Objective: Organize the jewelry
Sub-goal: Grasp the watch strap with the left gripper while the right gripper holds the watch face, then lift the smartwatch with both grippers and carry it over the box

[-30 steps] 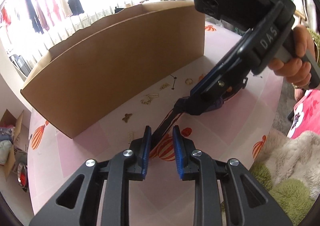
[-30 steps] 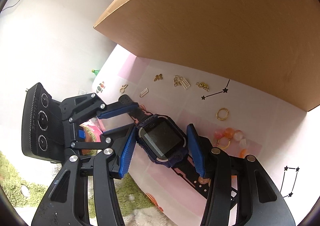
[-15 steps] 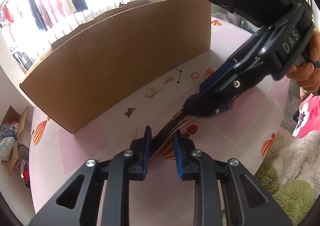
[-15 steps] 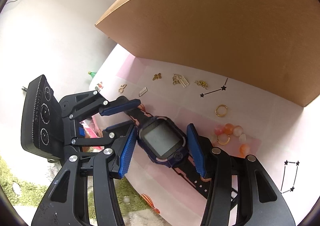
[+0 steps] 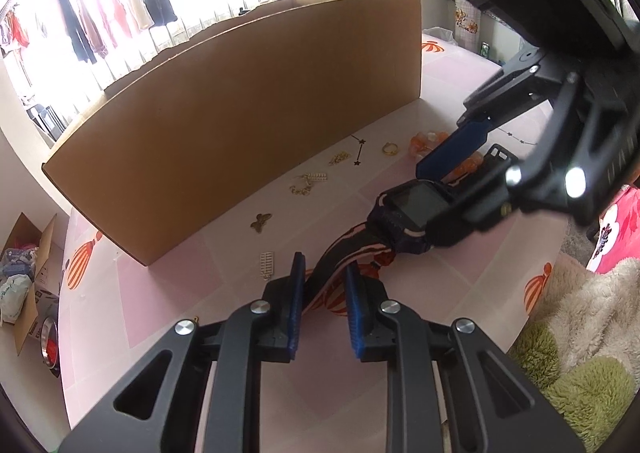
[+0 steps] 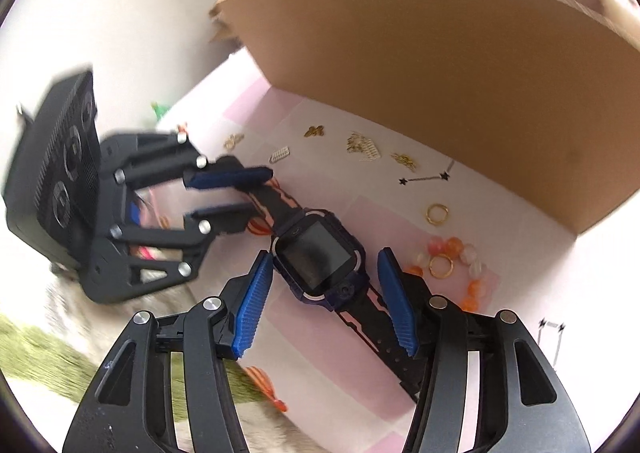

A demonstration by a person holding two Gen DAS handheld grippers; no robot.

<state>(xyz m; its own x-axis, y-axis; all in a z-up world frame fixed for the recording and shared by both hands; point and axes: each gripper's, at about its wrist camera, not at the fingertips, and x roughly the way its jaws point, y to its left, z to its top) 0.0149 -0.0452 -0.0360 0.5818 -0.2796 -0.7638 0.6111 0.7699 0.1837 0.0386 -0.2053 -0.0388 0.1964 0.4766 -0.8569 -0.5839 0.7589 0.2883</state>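
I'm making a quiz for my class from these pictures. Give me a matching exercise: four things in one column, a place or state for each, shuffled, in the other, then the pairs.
Things
1. watch
2. cardboard box
3. bead bracelet
4. butterfly charm

Places or states
A. stands upright behind the small gold pieces
B. strap between the left gripper's jaws
C. lies around a gold ring
D. lies flat alone near the box's foot

Pairs: 1-B, 2-A, 3-C, 4-D
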